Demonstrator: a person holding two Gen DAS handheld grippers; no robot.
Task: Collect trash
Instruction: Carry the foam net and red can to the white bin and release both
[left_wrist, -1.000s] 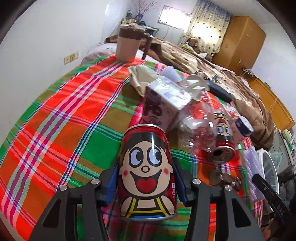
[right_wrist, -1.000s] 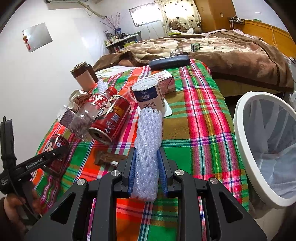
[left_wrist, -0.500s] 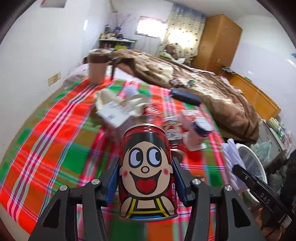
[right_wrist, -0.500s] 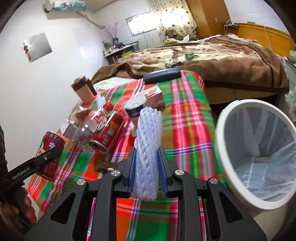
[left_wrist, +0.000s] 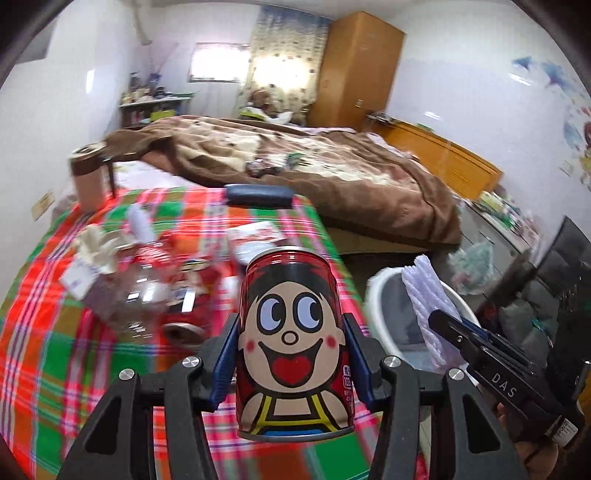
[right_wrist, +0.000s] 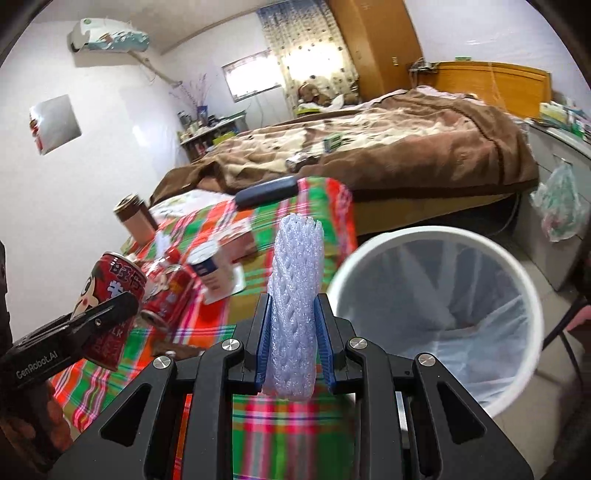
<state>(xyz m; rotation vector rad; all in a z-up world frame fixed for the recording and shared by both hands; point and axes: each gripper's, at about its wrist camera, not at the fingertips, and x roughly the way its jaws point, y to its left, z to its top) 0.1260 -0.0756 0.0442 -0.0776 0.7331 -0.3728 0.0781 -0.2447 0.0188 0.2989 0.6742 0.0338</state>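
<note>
My left gripper (left_wrist: 291, 360) is shut on a red cartoon-face can (left_wrist: 291, 343), held upright above the plaid table; the can also shows in the right wrist view (right_wrist: 110, 295). My right gripper (right_wrist: 293, 341) is shut on a white foam net sleeve (right_wrist: 295, 295), held upright just left of the white trash bin (right_wrist: 436, 236) with a clear liner. In the left wrist view the sleeve (left_wrist: 428, 299) hangs over the bin (left_wrist: 380, 288). More trash lies on the table: a second red can (right_wrist: 166, 299), a clear bottle (left_wrist: 144, 291), a paper cup (right_wrist: 212, 269).
The plaid tablecloth (left_wrist: 55, 332) ends at its right edge beside the bin. A brown tumbler (left_wrist: 88, 177) and a dark case (left_wrist: 260, 195) stand at the far end. A bed with a brown blanket (right_wrist: 406, 155) lies behind. A carton (left_wrist: 83, 277) and crumpled paper (left_wrist: 98, 245) sit left.
Both grippers have lifted and swung right toward the bin with their loads. The bin now fills more of the right wrist view; the table has dropped lower and left.
</note>
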